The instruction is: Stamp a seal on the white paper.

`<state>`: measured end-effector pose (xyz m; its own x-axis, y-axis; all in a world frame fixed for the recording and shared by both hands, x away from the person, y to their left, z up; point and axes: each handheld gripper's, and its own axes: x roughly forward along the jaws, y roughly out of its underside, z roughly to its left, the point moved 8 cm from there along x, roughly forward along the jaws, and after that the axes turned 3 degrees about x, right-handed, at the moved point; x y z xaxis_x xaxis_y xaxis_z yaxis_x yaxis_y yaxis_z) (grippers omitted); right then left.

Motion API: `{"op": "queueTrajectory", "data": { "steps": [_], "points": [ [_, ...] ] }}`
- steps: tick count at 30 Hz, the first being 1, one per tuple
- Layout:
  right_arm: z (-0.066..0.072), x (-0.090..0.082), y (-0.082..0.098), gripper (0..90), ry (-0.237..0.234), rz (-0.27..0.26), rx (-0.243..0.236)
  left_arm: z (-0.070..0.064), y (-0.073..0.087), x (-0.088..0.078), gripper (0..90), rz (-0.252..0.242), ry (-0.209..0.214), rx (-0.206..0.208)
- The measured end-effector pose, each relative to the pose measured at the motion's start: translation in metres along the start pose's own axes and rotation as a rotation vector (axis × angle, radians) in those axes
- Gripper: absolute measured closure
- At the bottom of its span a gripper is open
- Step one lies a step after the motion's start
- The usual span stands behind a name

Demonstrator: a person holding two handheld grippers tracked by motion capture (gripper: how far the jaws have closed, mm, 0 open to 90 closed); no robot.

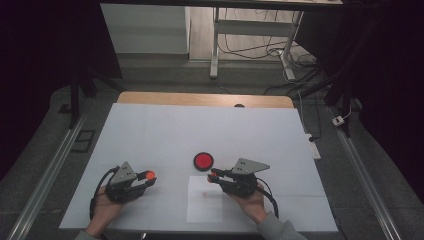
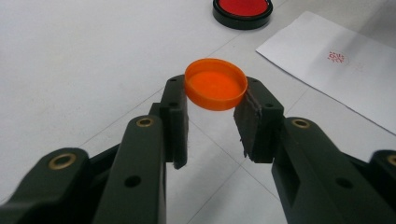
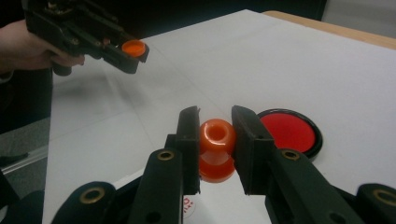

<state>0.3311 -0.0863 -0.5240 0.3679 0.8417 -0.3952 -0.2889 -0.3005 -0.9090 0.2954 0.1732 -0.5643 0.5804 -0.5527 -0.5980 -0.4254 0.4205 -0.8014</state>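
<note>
Left gripper [image 1: 148, 176]: jaws clamped on the orange cap [image 2: 215, 89], hollow side up, clear of the counter [image 1: 150, 135].
Right gripper [image 1: 214, 175]: jaws closed on the orange stamp [image 3: 216, 149] — upright, above the stamped paper [image 1: 205, 200] (ink pad [image 1: 203, 161] just beyond).
Key relation: cap lay to the stamp's left, well apart — facing.

Dim, even overhead light; the room's sides fall to black in the high view. The white surface [image 1: 165, 130] is soft grey, without glare. Beyond the right hand-held gripper [image 3: 215, 140] the left hand-held gripper [image 3: 133, 49] blurs slightly; close jaws look soft.
</note>
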Motion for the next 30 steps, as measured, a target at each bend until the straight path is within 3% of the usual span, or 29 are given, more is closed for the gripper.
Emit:
{"op": "queueTrajectory", "data": {
  "steps": [15, 30],
  "points": [
    [-0.009, -0.021, -0.022, 72.4, 0.024, -0.076, 0.015, 0.0, -0.001, -0.001, 65.2, -0.005, -0.003, -0.001],
    [-0.01, -0.027, -0.028, 72.4, 0.026, -0.095, 0.007, 0.0, -0.002, -0.001, 65.1, -0.01, -0.005, 0.002]
  ]
}}
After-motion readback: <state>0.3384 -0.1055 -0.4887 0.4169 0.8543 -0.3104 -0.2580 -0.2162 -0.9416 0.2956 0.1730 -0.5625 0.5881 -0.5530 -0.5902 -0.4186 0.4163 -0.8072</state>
